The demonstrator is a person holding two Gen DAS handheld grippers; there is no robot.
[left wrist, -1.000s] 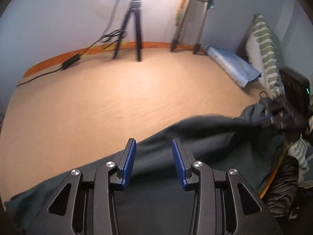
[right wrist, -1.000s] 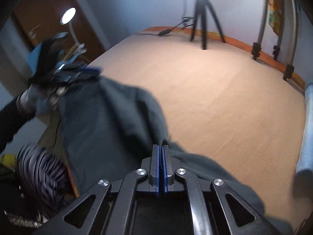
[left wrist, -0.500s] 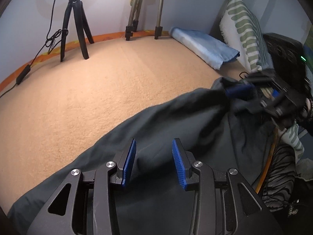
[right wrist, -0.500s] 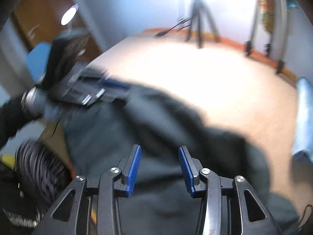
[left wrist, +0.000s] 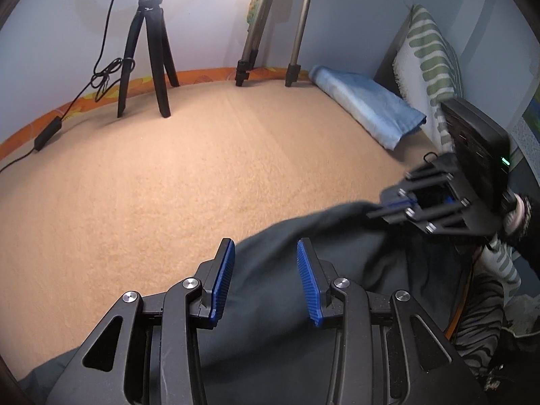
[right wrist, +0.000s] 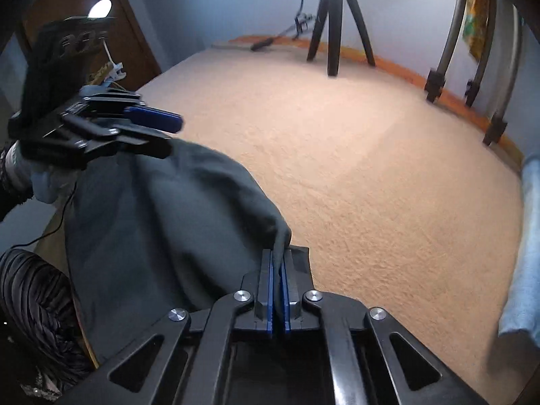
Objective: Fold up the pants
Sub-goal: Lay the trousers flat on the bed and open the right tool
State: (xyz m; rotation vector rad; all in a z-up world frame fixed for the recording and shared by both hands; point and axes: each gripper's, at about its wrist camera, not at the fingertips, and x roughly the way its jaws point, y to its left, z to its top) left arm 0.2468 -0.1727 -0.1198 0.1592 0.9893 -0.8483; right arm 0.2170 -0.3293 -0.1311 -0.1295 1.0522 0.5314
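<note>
Lying dark and bunched on the tan bed point(left wrist: 202, 175), pants point(right wrist: 162, 222) run from 9 to 3 o'clock: right gripper point(right wrist: 277, 290) just clamped on an edge fold; left gripper point(left wrist: 265, 281) part-open, gripping nothing, cloth directly beneath.

1. The left gripper point(left wrist: 263, 280) is a black plastic frame with triangular cut-outs and round silver screws.
2. Its fingers point(left wrist: 222, 280) carry ribbed blue pads.
3. The right gripper point(right wrist: 277, 290) is built the same way: black frame, silver screws, blue-padded fingers point(right wrist: 267, 290).
4. A boxy black housing behind the right gripper shows a small green light.
5. A dark knitted sleeve cuff point(left wrist: 521, 217) covers the wrist.
</note>
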